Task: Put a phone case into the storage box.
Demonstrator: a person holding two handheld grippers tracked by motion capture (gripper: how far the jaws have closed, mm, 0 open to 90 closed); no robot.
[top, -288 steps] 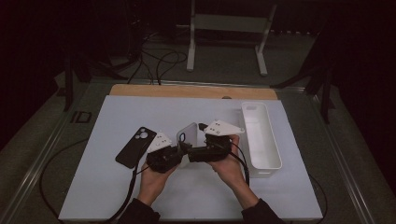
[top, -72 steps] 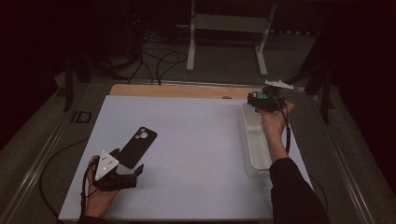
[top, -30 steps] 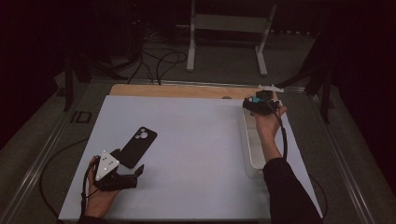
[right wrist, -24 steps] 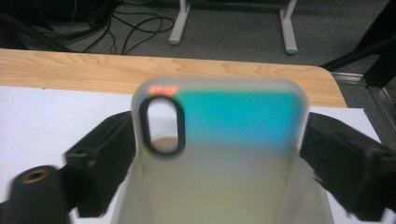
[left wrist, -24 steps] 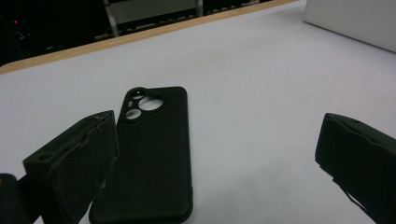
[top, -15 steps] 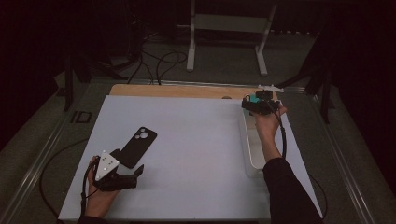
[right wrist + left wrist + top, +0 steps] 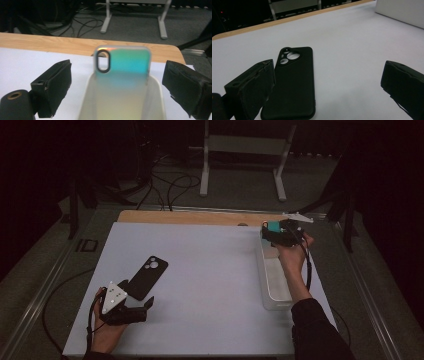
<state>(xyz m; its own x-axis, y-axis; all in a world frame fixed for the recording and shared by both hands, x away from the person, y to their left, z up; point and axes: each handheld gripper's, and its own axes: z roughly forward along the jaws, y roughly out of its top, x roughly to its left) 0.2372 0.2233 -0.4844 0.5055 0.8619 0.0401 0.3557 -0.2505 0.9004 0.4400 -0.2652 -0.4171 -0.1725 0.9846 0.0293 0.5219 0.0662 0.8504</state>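
Right claw (image 7: 117,82) stood wide, jaws just opened, pads clear of the iridescent phone case (image 7: 122,82) leaning upright in the white tray (image 7: 275,280). Left claw (image 7: 327,90) also wide, resting on the table (image 7: 210,270), black phone case (image 7: 293,82) lying flat beside its left jaw.

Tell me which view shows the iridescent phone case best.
The right gripper view: the iridescent phone case stands in the white plastic bin, its camera cutout plain. The high view gives a small teal patch by the right gripper. The left gripper view doesn't help.
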